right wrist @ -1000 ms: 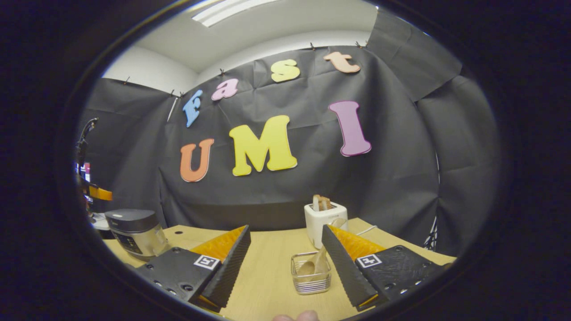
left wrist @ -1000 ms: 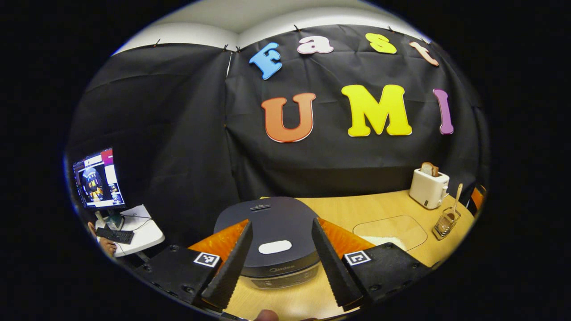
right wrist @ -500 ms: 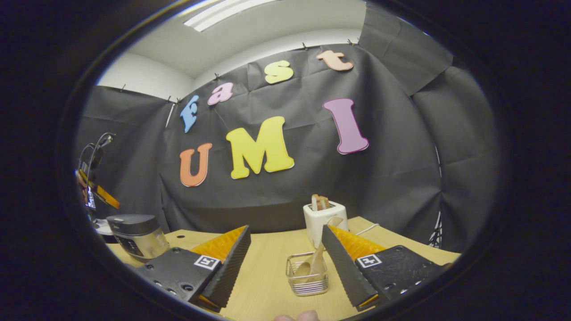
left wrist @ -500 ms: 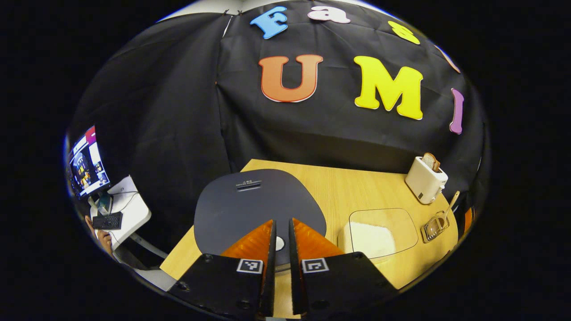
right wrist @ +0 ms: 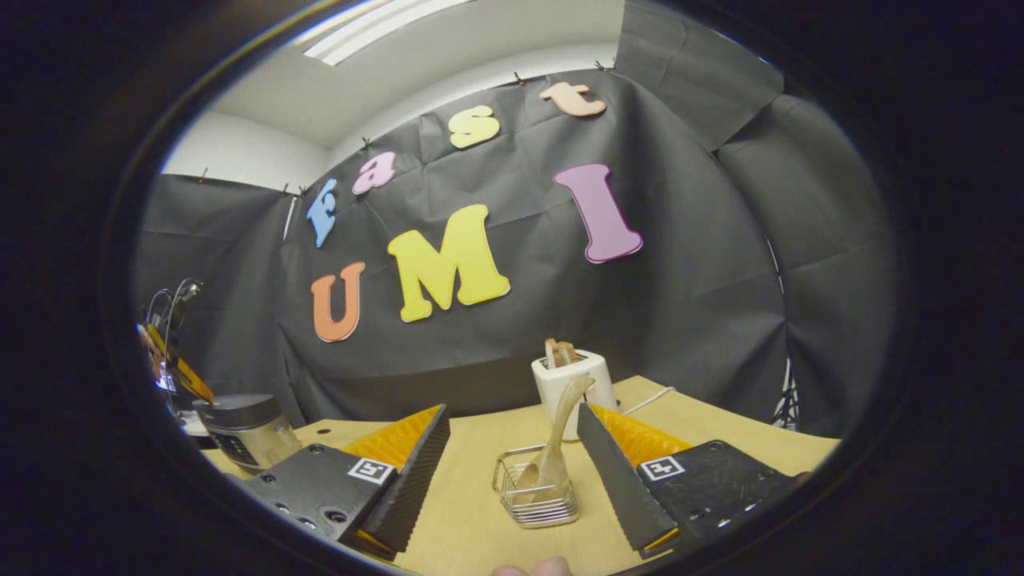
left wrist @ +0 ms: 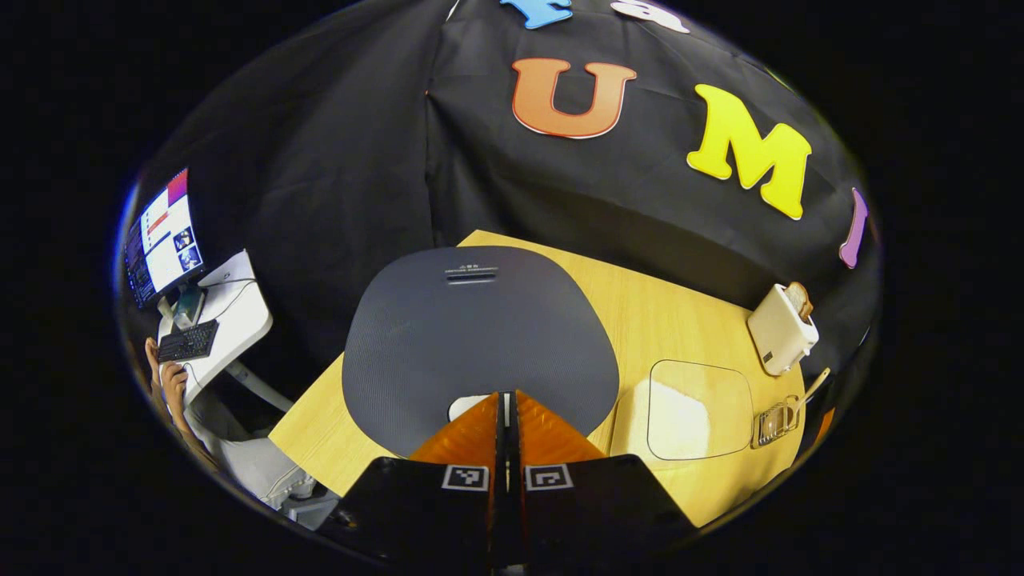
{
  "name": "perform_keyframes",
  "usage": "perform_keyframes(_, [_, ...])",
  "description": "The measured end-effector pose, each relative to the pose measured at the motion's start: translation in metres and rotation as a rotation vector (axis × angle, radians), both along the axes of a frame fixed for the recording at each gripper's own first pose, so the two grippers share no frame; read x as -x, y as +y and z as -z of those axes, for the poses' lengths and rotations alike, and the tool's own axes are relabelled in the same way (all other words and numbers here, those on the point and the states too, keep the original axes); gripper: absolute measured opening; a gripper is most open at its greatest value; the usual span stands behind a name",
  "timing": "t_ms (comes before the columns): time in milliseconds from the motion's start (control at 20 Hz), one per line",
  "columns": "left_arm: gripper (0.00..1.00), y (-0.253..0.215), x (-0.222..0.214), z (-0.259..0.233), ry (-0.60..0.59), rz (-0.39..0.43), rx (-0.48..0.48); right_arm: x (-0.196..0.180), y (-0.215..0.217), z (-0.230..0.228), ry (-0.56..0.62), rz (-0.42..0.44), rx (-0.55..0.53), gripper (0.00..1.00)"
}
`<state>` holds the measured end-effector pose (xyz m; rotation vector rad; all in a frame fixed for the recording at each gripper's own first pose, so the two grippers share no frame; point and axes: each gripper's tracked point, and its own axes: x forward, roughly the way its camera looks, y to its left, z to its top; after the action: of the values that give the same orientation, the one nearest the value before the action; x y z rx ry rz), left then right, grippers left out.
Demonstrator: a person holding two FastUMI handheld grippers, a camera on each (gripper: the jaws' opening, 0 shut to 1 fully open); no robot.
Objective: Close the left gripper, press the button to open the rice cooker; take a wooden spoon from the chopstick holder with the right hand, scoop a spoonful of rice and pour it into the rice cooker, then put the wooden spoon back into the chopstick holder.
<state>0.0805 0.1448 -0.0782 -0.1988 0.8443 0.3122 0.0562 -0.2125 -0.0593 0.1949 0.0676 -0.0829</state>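
The dark grey rice cooker stands with its lid down, seen from above in the left gripper view. My left gripper is shut with nothing in it, its tips right over the white lid button at the cooker's near edge. Whether the tips touch the button I cannot tell. In the right gripper view my right gripper is open, just in front of the wire chopstick holder. A wooden spoon stands tilted in that holder. The cooker sits far left there.
A clear tray with white rice lies right of the cooker on the wooden table. A white toaster with bread stands behind the holder. Off the table's left, a person's hand rests by a keyboard and monitor.
My left gripper went from open to shut and rose over the cooker, tilting down onto the lid button. My right gripper edged closer to the chopstick holder and stayed open.
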Motion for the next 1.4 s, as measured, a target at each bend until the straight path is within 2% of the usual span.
perform_keyframes(300, [0.03,-0.001,0.006,0.007,0.006,0.000,-0.033,-0.001,0.011,0.004,-0.019,-0.022,-0.043,0.95])
perform_keyframes(750, [0.04,-0.003,-0.002,-0.007,-0.067,0.006,-0.051,0.002,0.008,-0.007,-0.034,-0.012,0.014,0.95])
perform_keyframes(800, [0.09,-0.014,-0.009,-0.012,-0.104,0.038,-0.029,0.004,0.007,-0.010,-0.038,-0.009,0.021,0.95])
perform_keyframes(850, [0.33,-0.024,-0.013,-0.015,-0.122,0.068,-0.021,0.004,0.007,-0.013,-0.042,-0.006,0.025,0.95])
perform_keyframes(950, [0.80,-0.025,-0.019,-0.035,-0.193,0.106,-0.097,0.006,0.008,-0.017,-0.048,-0.002,0.037,0.95])
perform_keyframes(1050, [0.89,-0.021,-0.027,-0.059,-0.287,0.129,-0.207,0.008,0.010,-0.021,-0.051,-0.003,0.051,0.95])
perform_keyframes(1100, [0.99,-0.017,-0.032,-0.075,-0.339,0.130,-0.263,0.008,0.010,-0.022,-0.053,-0.003,0.059,0.95])
perform_keyframes(1200, [0.99,-0.021,-0.037,-0.103,-0.437,0.131,-0.329,0.008,0.010,-0.025,-0.055,0.002,0.067,0.95])
perform_keyframes(1400, [0.99,-0.039,-0.035,-0.113,-0.530,0.155,-0.270,0.009,0.004,-0.034,-0.050,0.016,0.100,0.95])
